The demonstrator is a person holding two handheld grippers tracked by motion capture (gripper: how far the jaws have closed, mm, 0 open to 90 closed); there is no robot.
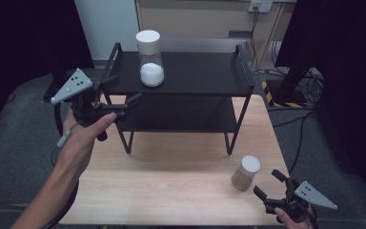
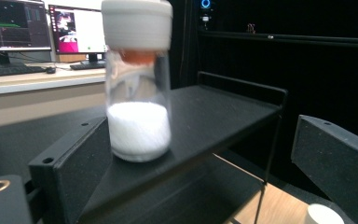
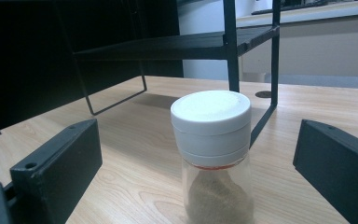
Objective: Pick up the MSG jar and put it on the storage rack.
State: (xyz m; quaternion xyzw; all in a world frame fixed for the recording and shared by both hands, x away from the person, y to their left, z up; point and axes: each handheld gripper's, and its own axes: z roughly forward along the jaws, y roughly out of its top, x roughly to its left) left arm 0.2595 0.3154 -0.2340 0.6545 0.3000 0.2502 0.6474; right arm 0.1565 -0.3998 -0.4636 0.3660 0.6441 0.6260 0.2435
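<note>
A clear jar with a white cap, about a third full of white powder, stands upright on the top of the black shelf. The left gripper waits beside it, spread. A second jar, seemingly brown powder, stands upright on the table before the spread right gripper.

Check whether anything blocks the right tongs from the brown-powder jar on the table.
Nothing visible does. The right tongs stand open, facing the brown-powder jar; bare table lies between them.
</note>
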